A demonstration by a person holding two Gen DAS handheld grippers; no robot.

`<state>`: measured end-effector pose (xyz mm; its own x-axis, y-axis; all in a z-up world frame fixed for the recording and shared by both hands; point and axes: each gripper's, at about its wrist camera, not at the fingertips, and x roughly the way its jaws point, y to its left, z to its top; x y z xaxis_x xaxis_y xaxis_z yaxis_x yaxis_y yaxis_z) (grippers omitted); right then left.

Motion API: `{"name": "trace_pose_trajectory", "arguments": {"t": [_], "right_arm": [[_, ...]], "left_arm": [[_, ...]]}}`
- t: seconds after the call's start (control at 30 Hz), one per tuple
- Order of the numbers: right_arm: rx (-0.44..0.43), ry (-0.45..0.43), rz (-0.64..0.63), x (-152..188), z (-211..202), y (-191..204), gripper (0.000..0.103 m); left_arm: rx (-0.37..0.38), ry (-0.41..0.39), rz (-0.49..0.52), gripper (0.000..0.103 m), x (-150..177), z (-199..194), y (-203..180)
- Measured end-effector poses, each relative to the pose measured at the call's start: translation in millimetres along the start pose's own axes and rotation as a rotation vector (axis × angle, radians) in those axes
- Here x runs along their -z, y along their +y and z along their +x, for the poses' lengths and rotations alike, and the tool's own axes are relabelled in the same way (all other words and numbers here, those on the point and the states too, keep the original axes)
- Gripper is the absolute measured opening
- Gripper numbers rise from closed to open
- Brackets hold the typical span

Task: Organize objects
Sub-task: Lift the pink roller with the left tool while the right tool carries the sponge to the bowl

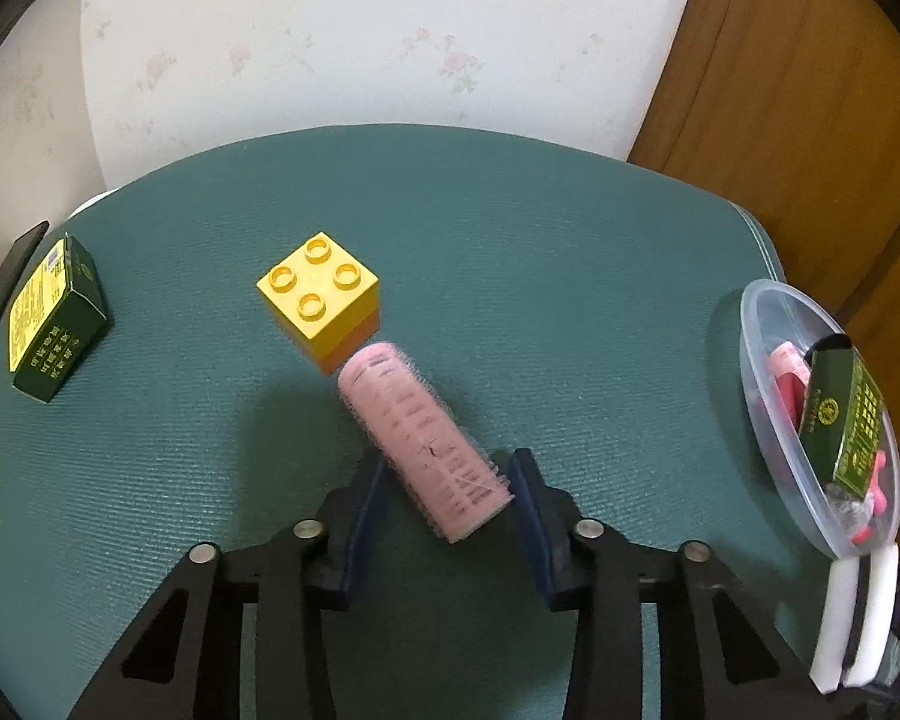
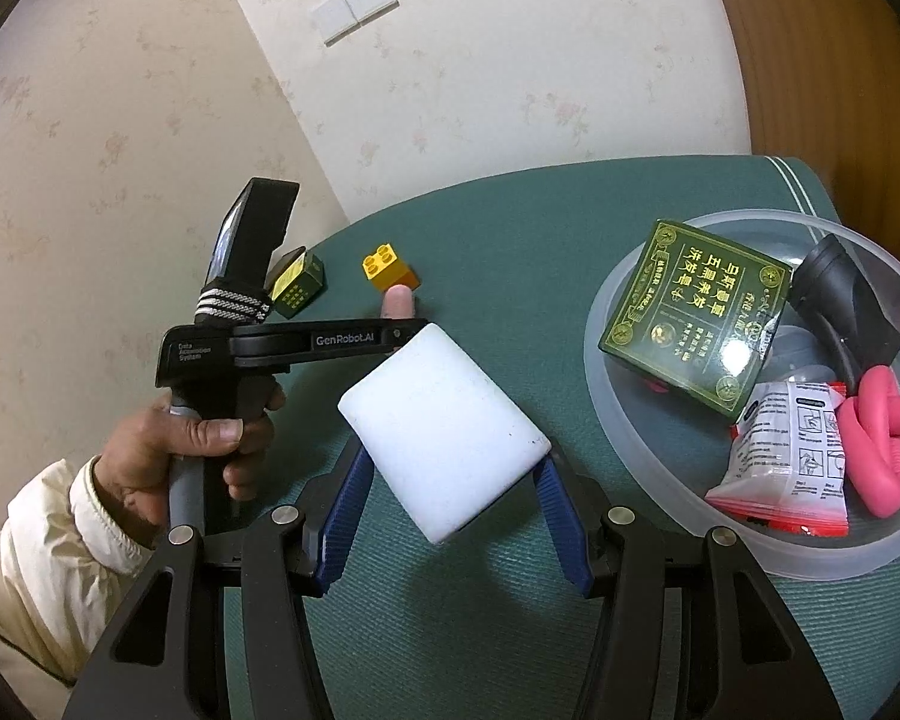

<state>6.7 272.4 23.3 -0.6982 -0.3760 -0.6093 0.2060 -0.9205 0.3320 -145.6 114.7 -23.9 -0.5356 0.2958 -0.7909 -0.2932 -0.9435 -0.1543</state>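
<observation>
Green mat (image 1: 570,276): left claw (image 1: 450,483) clamped on pink hair roller (image 1: 423,438), long axis toward upper left; bowl (image 1: 768,420) at right edge.

Ribbed matt green table mat (image 1: 570,276), bristly pink hair roller (image 1: 426,438), glossy yellow plastic brick (image 1: 318,291), shiny printed green cardboard box (image 2: 699,315), clear smooth plastic bowl (image 2: 618,420), matt white foam block (image 2: 444,432), ridged blue rubber pads (image 2: 345,516).
</observation>
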Motion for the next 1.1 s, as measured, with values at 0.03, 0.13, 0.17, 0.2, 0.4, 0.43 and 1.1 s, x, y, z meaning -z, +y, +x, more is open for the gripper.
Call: {"name": "trace_pose_trajectory", "arguments": {"t": [0.03, 0.13, 0.17, 0.2, 0.4, 0.43, 1.1], "right_arm": [[0.0, -0.003, 0.0, -0.6, -0.2, 0.0, 0.056], [0.008, -0.019, -0.001, -4.1, -0.7, 0.3, 0.056], [0.01, -0.027, 0.0, -4.5, -2.5, -1.1, 0.056], [0.011, -0.033, 0.003, -5.7, -3.2, -2.4, 0.056], [0.021, -0.077, 0.014, -8.0, -11.0, -8.8, 0.056], [0.026, -0.088, 0.018, -9.6, -12.8, -10.3, 0.056], [0.296, -0.222, 0.185, -22.6, -66.5, -91.8, 0.056]], "left_arm": [[0.003, -0.003, 0.004, 0.038, 1.9, -1.7, -0.9], [-0.001, -0.02, 0.029, 0.034, 6.7, -10.4, -2.3], [-0.007, -0.026, 0.037, 0.034, 8.2, -13.2, -4.5], [-0.006, -0.034, 0.043, 0.034, 10.2, -16.6, -6.9], [0.01, -0.06, 0.075, 0.033, 20.2, -31.2, -22.8], [0.014, -0.065, 0.081, 0.033, 20.1, -33.6, -25.2], [0.145, -0.128, 0.238, 0.033, 25.9, -70.9, -101.9]]}}
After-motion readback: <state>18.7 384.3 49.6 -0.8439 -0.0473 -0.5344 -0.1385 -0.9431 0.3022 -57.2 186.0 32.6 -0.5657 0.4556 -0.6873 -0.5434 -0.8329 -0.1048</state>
